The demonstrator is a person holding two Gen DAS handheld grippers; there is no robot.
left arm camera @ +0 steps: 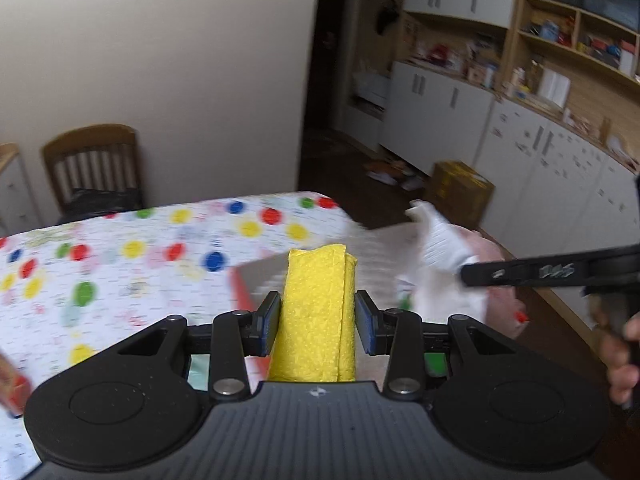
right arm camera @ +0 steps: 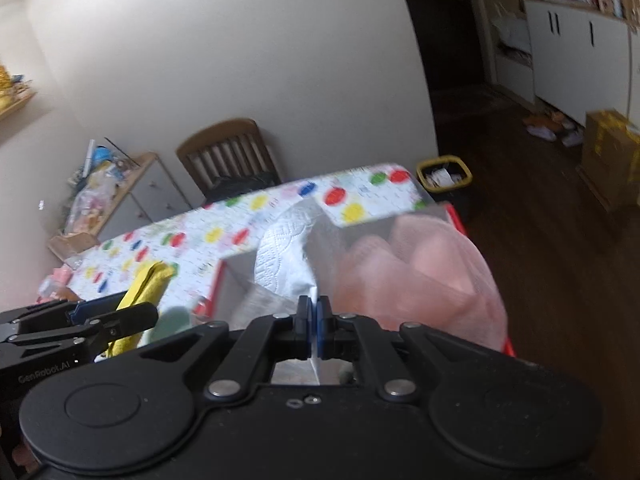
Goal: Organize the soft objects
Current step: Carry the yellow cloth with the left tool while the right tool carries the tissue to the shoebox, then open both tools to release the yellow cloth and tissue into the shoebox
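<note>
1. The left claw (left arm camera: 317, 322) is seen part open, with a folded yellow cloth (left arm camera: 316, 312) held upright between its two pads; both pads lie against the sides of the cloth, and its top edge stands above the fingertips.
2. In the right wrist view the same yellow cloth (right arm camera: 142, 296) is seen at the lower left, clamped in the left claw (right arm camera: 116, 314) above the surface.
3. The right claw (right arm camera: 315, 330) is shown closed, its blue pads pressed together on the thin edge of a white patterned paper towel (right arm camera: 284, 252), which rises from the pads and is partly blurred.
4. In the left wrist view the right claw (left arm camera: 466, 270) enters from the right, with the white paper towel (left arm camera: 436, 240) hanging at its tip; fingers of a hand (left arm camera: 624, 364) are visible at the right edge.
5. A red-rimmed box (right arm camera: 460, 220) with pale walls is seen at the near end of the surface, directly beyond both claws; a pink soft item (right arm camera: 424, 276) fills its right part.
6. The surface (left arm camera: 120, 272) is covered by a white cloth printed with coloured dots.
7. A wooden chair (right arm camera: 232, 156) stands at the far side of the surface against the wall, and a yellow-rimmed bin (right arm camera: 444, 178) stands on the floor beyond its far corner.
</note>
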